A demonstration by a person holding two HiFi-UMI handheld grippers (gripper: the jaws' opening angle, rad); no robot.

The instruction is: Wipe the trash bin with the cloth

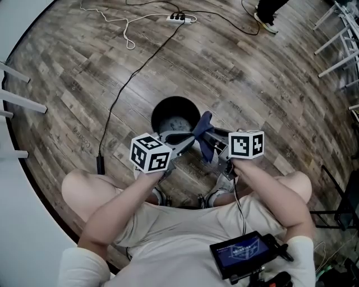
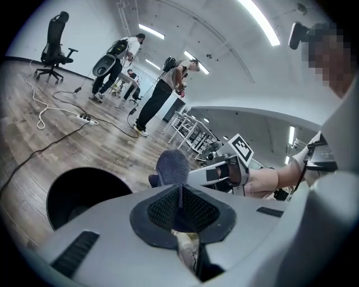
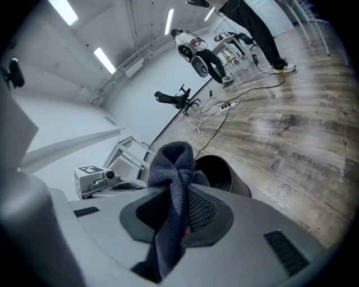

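Observation:
A round black trash bin [image 1: 175, 115] stands open on the wooden floor, just in front of both grippers. My right gripper [image 1: 206, 136] is shut on a dark blue cloth [image 1: 203, 133], and a fold of the cloth sticks up above the jaws by the bin's near rim. In the right gripper view the cloth [image 3: 175, 168] is pinched between the pads, with the bin [image 3: 221, 172] just beyond. My left gripper [image 1: 188, 140] points right toward the cloth. Its pads [image 2: 180, 197] meet with nothing between them. The bin [image 2: 78, 193] lies to its left and the cloth [image 2: 173, 166] ahead.
A black cable runs across the floor from a power strip [image 1: 182, 18] toward my left side. White frame legs [image 1: 336, 33] stand at the right. Someone's shoes [image 1: 268, 17] are at the far edge. Standing people [image 2: 162, 89] and an office chair [image 2: 53, 50] are farther off.

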